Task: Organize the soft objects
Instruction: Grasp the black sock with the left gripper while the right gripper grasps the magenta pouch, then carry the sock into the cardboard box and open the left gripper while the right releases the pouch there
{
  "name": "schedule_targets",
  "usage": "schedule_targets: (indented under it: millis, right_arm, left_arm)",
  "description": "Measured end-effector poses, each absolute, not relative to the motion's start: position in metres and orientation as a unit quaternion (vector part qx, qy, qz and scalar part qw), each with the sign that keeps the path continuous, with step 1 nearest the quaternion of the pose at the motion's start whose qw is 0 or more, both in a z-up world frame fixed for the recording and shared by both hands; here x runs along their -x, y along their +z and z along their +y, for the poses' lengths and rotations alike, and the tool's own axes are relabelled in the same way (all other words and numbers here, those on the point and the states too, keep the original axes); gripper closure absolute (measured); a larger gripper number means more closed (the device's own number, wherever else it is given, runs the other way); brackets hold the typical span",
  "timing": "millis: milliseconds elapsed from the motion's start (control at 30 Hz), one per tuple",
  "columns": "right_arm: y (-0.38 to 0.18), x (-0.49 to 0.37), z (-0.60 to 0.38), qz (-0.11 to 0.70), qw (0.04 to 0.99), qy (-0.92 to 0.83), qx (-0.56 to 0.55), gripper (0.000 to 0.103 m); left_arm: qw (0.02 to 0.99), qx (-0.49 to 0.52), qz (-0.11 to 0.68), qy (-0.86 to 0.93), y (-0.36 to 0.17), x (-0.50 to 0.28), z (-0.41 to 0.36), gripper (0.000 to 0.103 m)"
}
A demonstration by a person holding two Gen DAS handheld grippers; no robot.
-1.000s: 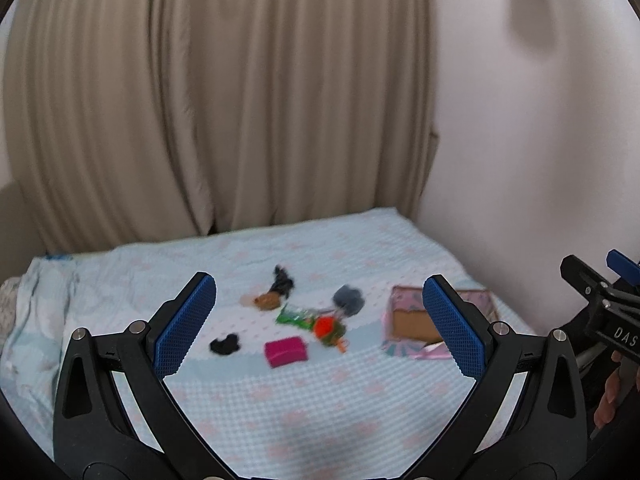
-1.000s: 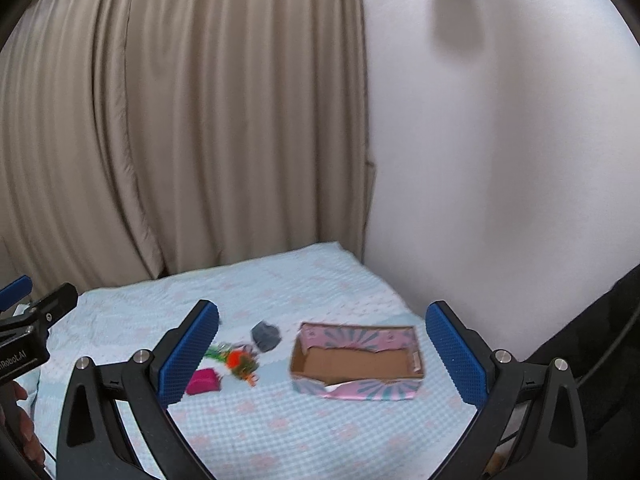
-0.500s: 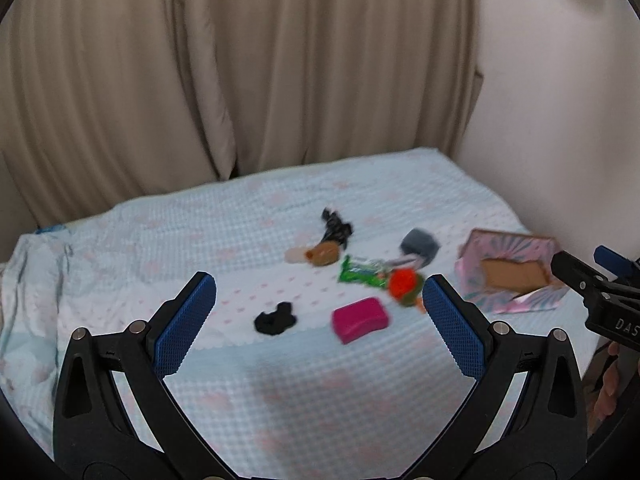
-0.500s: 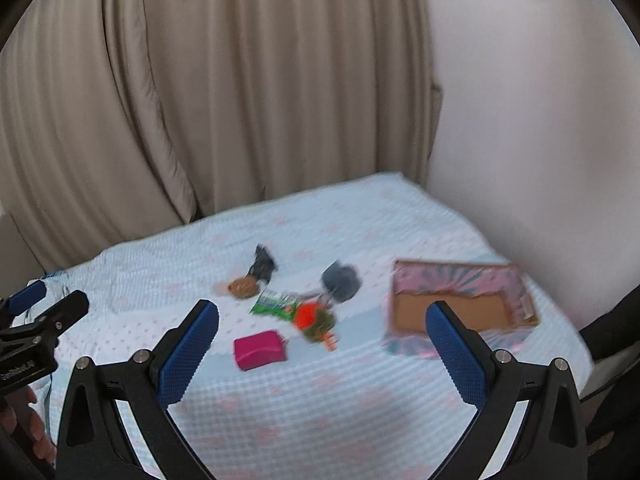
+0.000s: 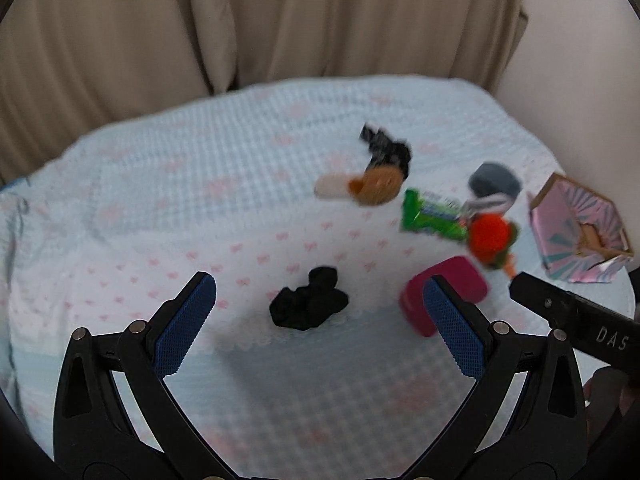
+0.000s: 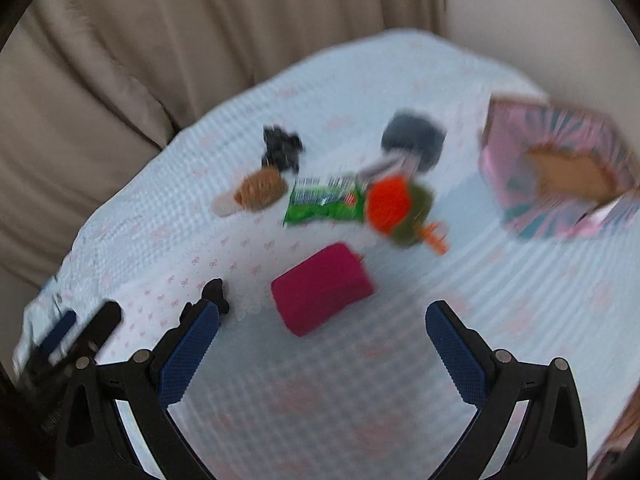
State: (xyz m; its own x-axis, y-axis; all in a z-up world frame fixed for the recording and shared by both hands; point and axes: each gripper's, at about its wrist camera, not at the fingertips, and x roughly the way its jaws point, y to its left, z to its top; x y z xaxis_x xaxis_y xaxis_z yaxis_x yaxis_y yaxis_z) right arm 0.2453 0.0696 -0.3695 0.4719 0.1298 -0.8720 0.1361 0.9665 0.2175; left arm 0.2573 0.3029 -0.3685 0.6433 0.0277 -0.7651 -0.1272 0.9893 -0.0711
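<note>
Step in hand: approach; both grippers hang above the bed (image 5: 200,184) with nothing lifted; no item appears to sit in the patterned box (image 6: 560,176), though blur leaves its floor unclear.
Left gripper (image 5: 320,320): jaws spread wide, empty; aimed at the black fabric bundle (image 5: 308,304), which lies on the sheet between and just ahead of its fingertips.
Right gripper (image 6: 322,344): jaws spread wide, empty; the magenta block (image 6: 322,288) lies just ahead of its gap, apart from both fingers.
Soft objects: clustered mid-bed; green packet (image 6: 320,200) touching the orange-and-green toy (image 6: 396,208); grey bundle (image 6: 414,140) behind them; brown round piece (image 6: 260,190) with a dark item (image 6: 282,150) beyond it (identities uncertain, frames blurred).
Container: the box rests at the bed's right edge, open side up, well apart from the black bundle.
Next move, judged: lower each gripper until its fingers straddle the target; close gently, since fabric compresses and may slip; then carry toward the box.
Risk, judged: pinching the bedsheet together with the bundle.
</note>
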Motion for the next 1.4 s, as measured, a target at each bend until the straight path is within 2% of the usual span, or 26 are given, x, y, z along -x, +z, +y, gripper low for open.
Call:
schedule_targets:
  millis: [167,400,533,567,600,667,733,800,867,967,1133,1400]
  right_arm:
    - [-0.417,-0.270,0.082,0.538,0.823,-0.032,-0.179,0.001]
    - [-0.461,-0.300,0.090,0.551,0.800,-0.089,-0.219,0.001]
    - [-0.484,-0.309,0.087,0.563,0.782,-0.122,-0.240,0.016]
    - [-0.487,-0.309,0.086,0.561,0.780,-0.129,-0.246,0.021]
    - [-0.491,-0.309,0.085,0.559,0.778,-0.134,-0.252,0.023]
    - [-0.495,-0.309,0.083,0.556,0.776,-0.143,-0.260,0.026]
    - [-0.494,-0.310,0.082,0.552,0.782,-0.146,-0.252,0.031]
    - [-0.493,-0.312,0.083,0.552,0.786,-0.140,-0.241,0.036]
    - [-0.491,-0.314,0.083,0.553,0.790,-0.130,-0.230,0.042]
    - [-0.489,-0.315,0.081,0.556,0.792,-0.116,-0.226,0.050]
    - [-0.479,-0.313,0.075,0.557,0.789,-0.091,-0.245,0.060]
    - [-0.418,-0.295,0.070,0.535,0.806,-0.054,-0.248,0.062]
  left_arm:
    - [0.893,0.094,0.438,0.051,-0.424,-0.278,0.317,0.002]
    - [0.887,0.078,0.453,0.045,-0.471,-0.299,0.313,0.002]
    - [0.878,0.077,0.469,0.053,-0.493,-0.312,0.311,0.005]
    - [0.875,0.077,0.475,0.053,-0.497,-0.314,0.311,0.010]
    - [0.871,0.078,0.481,0.054,-0.502,-0.316,0.311,0.016]
    - [0.867,0.074,0.489,0.061,-0.509,-0.317,0.311,0.022]
    - [0.871,0.069,0.482,0.062,-0.508,-0.316,0.310,0.034]
    - [0.872,0.070,0.480,0.061,-0.507,-0.315,0.312,0.056]
    - [0.870,0.080,0.482,0.058,-0.506,-0.315,0.315,0.066]
    - [0.866,0.097,0.488,0.057,-0.501,-0.315,0.319,0.074]
    - [0.869,0.099,0.482,0.052,-0.480,-0.309,0.317,0.076]
    - [0.881,0.083,0.463,0.042,-0.406,-0.295,0.297,0.076]
